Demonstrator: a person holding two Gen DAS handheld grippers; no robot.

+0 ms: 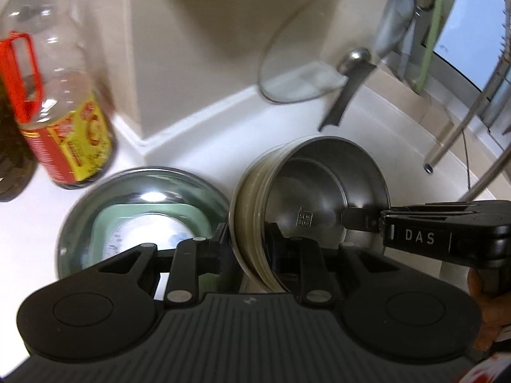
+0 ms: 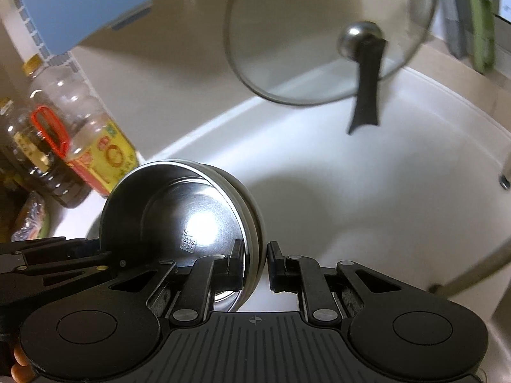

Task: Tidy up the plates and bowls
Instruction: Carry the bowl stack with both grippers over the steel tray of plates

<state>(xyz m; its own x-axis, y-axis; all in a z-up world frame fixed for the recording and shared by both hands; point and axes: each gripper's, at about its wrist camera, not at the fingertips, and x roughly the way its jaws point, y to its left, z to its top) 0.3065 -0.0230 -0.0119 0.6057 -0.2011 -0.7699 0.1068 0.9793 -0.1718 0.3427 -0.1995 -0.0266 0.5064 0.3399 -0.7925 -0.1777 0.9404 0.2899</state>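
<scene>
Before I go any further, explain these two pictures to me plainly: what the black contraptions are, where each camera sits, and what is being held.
No robot here: a person holds one black hand-held gripper in each hand, each with a camera looking along its two fingers. One picture comes from the left gripper, the other from the right gripper. Both are shut on opposite edges of the same stack of round stainless-steel bowls, tipped on its side above the white counter. Below it rests a wide steel basin with something pale green inside. Behind stand a glass pot lid with a metal knob and, at the left, a clear plastic oil bottle with a yellow and red label.
</scene>
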